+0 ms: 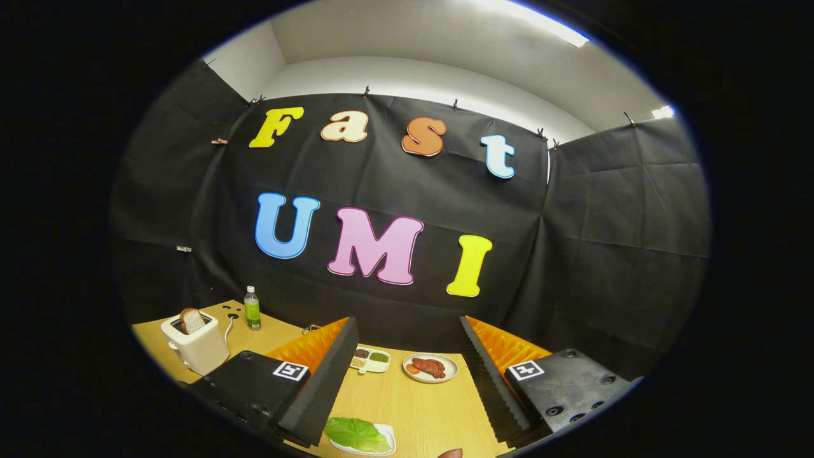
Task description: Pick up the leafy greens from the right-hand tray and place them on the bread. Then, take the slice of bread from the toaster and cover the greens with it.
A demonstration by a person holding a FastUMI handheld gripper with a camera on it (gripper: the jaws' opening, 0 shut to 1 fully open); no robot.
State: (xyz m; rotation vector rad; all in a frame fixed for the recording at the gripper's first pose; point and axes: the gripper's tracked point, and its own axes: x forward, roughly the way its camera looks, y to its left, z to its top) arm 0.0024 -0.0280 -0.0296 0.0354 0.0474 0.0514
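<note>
My gripper (407, 322) is open and holds nothing; its two black-and-orange fingers (318, 381) stand wide apart above the wooden table (426, 410). A green leaf (355, 433) lies on a small white tray (386, 435) low between the fingers, close to the left one. To the left, beyond the left finger, a white toaster (198, 348) holds an upright slice of bread (191, 320) sticking out of its slot. A small brownish edge (450, 453) shows at the very bottom between the fingers; I cannot tell what it is.
A round plate (445, 376) with reddish-brown meat sits ahead between the fingertips. Left of it is a small divided dish (370, 360) of condiments. A green bottle (252, 308) stands behind the toaster near the table's back edge. Black cloth walls close the booth.
</note>
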